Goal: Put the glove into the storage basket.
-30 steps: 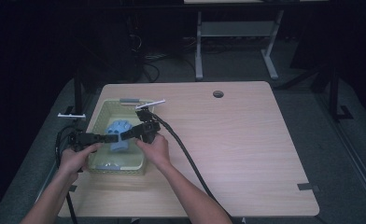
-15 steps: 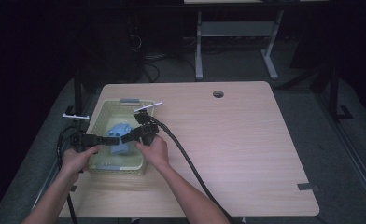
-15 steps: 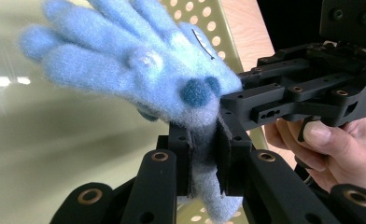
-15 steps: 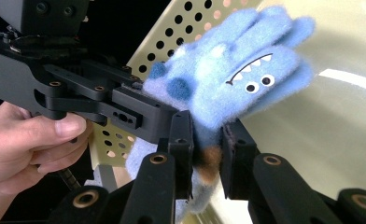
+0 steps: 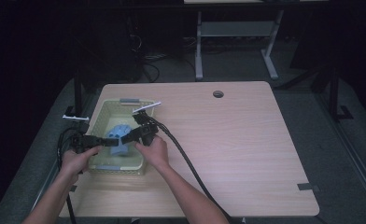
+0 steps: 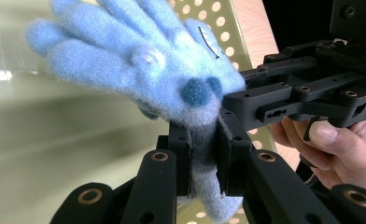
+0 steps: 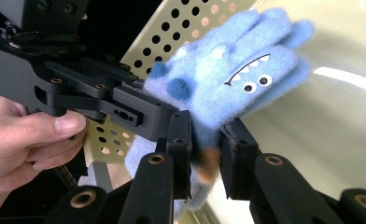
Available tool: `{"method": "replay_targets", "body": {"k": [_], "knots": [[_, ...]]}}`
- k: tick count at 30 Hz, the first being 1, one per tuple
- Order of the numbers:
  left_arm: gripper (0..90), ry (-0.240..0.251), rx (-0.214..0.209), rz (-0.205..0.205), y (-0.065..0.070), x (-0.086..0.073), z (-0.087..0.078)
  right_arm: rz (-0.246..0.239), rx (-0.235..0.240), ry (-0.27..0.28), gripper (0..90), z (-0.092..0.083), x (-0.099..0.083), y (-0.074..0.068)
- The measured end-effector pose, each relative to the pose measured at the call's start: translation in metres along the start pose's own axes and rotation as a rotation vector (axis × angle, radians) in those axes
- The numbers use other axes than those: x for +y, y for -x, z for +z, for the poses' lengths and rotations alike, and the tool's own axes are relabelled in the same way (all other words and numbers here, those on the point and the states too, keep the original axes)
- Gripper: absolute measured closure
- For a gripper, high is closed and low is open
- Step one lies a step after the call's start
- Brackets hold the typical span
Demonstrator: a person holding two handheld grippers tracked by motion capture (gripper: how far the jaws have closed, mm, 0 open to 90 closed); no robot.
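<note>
both grippers, left gripper (image 6: 204,161) and right gripper (image 7: 207,156), clamp the blue glove's (image 6: 144,65) cuff, holding it above the basket (image 5: 102,112) for stretching.

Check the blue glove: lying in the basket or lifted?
Lifted. The blue glove hangs above the basket floor, its cuff pinched by the left gripper and the right gripper, fingers spread free.

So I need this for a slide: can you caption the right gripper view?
Right gripper and left gripper both clamp a fuzzy blue monster glove above a perforated yellow-green basket.
</note>
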State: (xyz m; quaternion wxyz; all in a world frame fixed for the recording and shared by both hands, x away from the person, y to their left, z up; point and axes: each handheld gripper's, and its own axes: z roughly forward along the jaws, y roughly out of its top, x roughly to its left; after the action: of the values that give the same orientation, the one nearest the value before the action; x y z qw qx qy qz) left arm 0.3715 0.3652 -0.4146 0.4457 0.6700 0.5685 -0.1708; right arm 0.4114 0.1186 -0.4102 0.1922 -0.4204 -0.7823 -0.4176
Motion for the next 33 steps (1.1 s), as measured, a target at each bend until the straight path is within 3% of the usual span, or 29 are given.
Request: {"method": "replay_targets", "body": {"k": [5, 6, 7, 9, 11, 12, 13, 15, 18, 19, 20, 23, 24, 27, 30, 33], "knots": [[78.0, -0.004, 0.018, -0.002, 0.0, 0.001, 0.0, -0.009, -0.012, 0.005, 74.2, -0.003, 0.001, 0.0], [77.9, -0.018, 0.062, 0.011, 0.0, 0.001, 0.001, -0.006, -0.016, 0.008, 74.0, -0.006, 0.001, 0.001], [77.7, -0.018, 0.062, 0.011, 0.0, 0.001, 0.001, -0.006, -0.016, 0.008, 74.0, -0.006, 0.001, 0.001], [77.4, -0.073, 0.159, 0.028, 0.004, 0.003, 0.005, 0.017, -0.006, 0.043, 74.2, -0.018, 0.002, 0.006], [77.1, -0.084, 0.179, 0.03, 0.005, 0.003, 0.007, 0.013, -0.011, 0.049, 74.2, -0.022, 0.001, 0.007], [76.8, -0.126, 0.233, 0.045, 0.009, 0.005, 0.013, 0.016, -0.016, 0.054, 74.2, -0.028, 0.0, 0.009], [76.6, -0.126, 0.233, 0.045, 0.009, 0.005, 0.013, 0.016, -0.016, 0.054, 74.2, -0.028, 0.0, 0.009], [75.9, -0.192, 0.306, 0.072, 0.012, 0.007, 0.021, 0.018, -0.018, 0.063, 74.1, -0.034, -0.001, 0.012], [74.7, -0.2, 0.348, 0.083, 0.014, 0.009, 0.025, 0.021, -0.011, 0.071, 73.8, -0.039, -0.003, 0.013], [74.0, -0.217, 0.408, 0.103, 0.015, 0.01, 0.028, 0.02, -0.009, 0.073, 73.6, -0.04, -0.004, 0.014], [72.5, -0.23, 0.433, 0.116, 0.015, 0.011, 0.028, 0.016, -0.008, 0.076, 73.6, -0.041, -0.004, 0.014], [66.8, -0.23, 0.453, 0.127, 0.016, 0.012, 0.028, 0.018, 0.002, 0.073, 73.2, -0.043, -0.005, 0.013], [64.6, -0.22, 0.482, 0.132, 0.016, 0.013, 0.027, 0.008, 0.006, 0.072, 73.0, -0.045, -0.005, 0.012], [60.6, -0.194, 0.501, 0.128, 0.019, 0.015, 0.021, 0.008, 0.009, 0.077, 72.9, -0.048, -0.006, 0.012], [60.5, -0.171, 0.52, 0.165, 0.024, 0.02, 0.01, 0.012, 0.009, 0.087, 72.7, -0.053, -0.008, 0.013], [67.4, -0.173, 0.515, 0.189, 0.03, 0.022, 0.01, 0.016, 0.011, 0.096, 72.5, -0.057, -0.01, 0.015]]}}
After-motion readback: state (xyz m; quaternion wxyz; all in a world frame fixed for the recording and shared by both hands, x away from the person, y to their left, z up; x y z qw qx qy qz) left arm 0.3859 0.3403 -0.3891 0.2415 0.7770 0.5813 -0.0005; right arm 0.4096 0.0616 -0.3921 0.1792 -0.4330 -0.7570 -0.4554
